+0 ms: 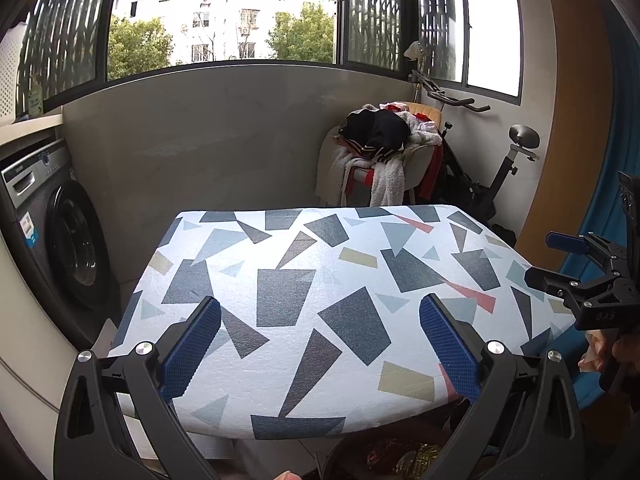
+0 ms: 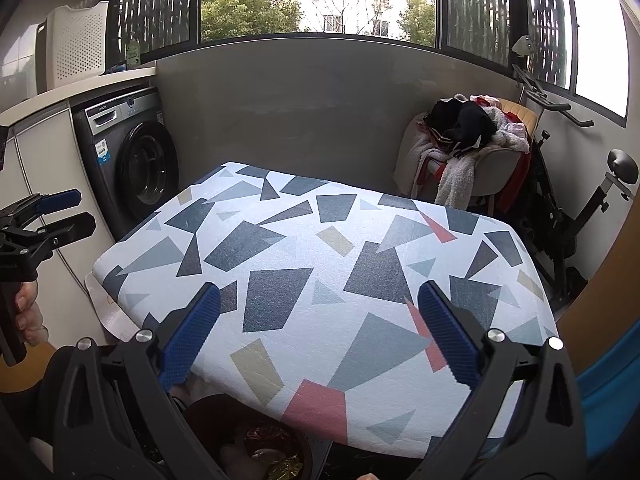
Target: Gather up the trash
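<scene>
A table with a geometric-patterned cloth (image 1: 320, 300) fills the middle of both views (image 2: 320, 280); no trash lies on its cloth. My left gripper (image 1: 320, 344) is open and empty above the table's near edge. My right gripper (image 2: 320, 336) is also open and empty above the near edge; it shows in the left wrist view (image 1: 560, 260) at the far right. The left gripper shows in the right wrist view (image 2: 60, 216) at the far left. A dark bin (image 2: 256, 440) with shiny wrappers and scraps inside sits below the table's near edge, partly visible in the left wrist view (image 1: 384, 456).
A grey washing machine (image 2: 136, 160) stands at the left under a counter with a white perforated basket (image 2: 76, 44). A chair piled with clothes (image 1: 380, 148) and an exercise bike (image 1: 492, 160) stand at the back right. A low wall with windows lies behind.
</scene>
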The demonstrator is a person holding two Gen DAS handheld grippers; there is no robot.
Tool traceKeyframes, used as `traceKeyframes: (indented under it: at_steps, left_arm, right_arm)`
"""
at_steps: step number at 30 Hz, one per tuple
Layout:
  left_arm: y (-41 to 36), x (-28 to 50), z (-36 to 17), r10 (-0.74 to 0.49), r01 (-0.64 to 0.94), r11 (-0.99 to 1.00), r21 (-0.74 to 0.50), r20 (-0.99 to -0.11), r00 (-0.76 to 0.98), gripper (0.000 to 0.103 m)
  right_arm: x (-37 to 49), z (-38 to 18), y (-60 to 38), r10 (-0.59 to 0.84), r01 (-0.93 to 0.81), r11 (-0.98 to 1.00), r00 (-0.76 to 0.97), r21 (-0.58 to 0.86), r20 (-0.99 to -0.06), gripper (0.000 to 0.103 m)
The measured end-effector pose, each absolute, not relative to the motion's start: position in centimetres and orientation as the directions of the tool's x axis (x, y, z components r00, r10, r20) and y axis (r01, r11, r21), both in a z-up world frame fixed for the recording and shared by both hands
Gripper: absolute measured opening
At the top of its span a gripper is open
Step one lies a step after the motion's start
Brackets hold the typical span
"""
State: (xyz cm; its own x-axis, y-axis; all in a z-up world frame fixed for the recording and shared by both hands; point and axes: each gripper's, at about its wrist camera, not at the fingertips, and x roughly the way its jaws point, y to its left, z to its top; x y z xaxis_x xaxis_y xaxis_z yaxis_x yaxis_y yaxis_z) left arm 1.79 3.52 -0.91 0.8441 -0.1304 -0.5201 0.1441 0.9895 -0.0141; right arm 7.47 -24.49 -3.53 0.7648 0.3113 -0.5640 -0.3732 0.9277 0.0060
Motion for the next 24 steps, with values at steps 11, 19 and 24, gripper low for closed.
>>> traceKeyframes:
  at_steps: [11,19,24]
  left_arm:
    - [3.54,1.75,-0.85,-0.128,0.143,0.990,-0.012,-0.516,0.847,0.097]
    - [3.42,1.66,-0.48,-0.130,0.146,0.989,-0.009,-0.512,0.849,0.097]
    - [3.29,1.66,-0.36,-0.130,0.148,0.989,-0.004,-0.512,0.849,0.097]
  right_arm:
    - [7.41,-3.45,-24.45,0.310,-0.372,0.928,0.766,0.004,-0.563,0.097]
    - [7.43,-3.17,-24.49,0.310,-0.375,0.927,0.767,0.000,-0.562,0.097]
    - [7.47,-3.04,-24.51,0.310,-0.375,0.927,0.768,-0.001,-0.561,0.097]
